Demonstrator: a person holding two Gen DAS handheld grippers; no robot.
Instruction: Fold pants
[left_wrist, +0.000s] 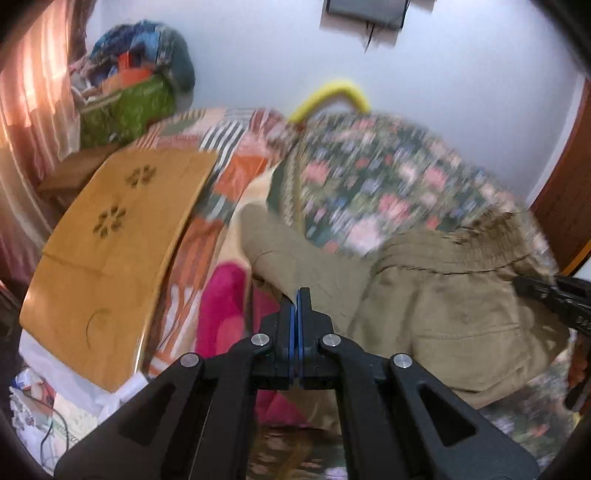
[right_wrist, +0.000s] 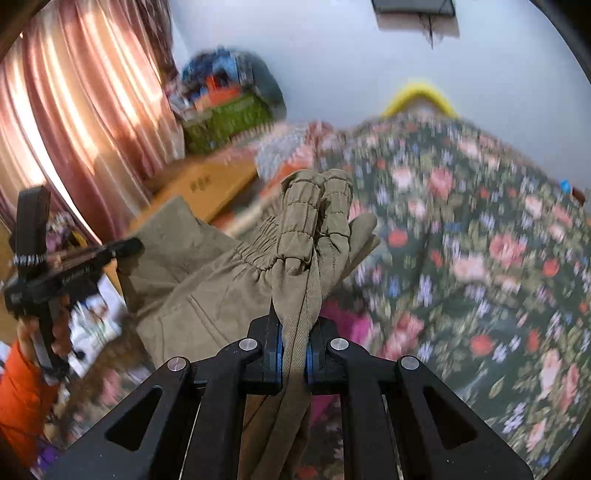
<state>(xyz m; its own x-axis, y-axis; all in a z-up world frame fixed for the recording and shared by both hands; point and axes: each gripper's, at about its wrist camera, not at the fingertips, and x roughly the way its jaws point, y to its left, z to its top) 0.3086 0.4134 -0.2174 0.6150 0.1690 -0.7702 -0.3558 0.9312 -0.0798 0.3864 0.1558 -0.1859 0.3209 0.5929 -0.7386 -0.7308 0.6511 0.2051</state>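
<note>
My right claw (right_wrist: 294, 332) grips the pants' (right_wrist: 207, 280) bunched cuffs, lifted over the bed (right_wrist: 480, 229); my left claw (left_wrist: 298, 306) is closed, empty. Fold looks barely begun.

I see matt khaki woven-cloth pants (right_wrist: 207, 280), a smooth, faintly glossy yellowish wooden board (left_wrist: 110, 251), and my matt black plastic right gripper (right_wrist: 293, 332) with shiny metal pins.

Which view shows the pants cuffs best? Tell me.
The right wrist view: the elastic cuffs stand just past the right claw, which is shut on the pants. The left wrist view shows only waistband and pocket.
</note>
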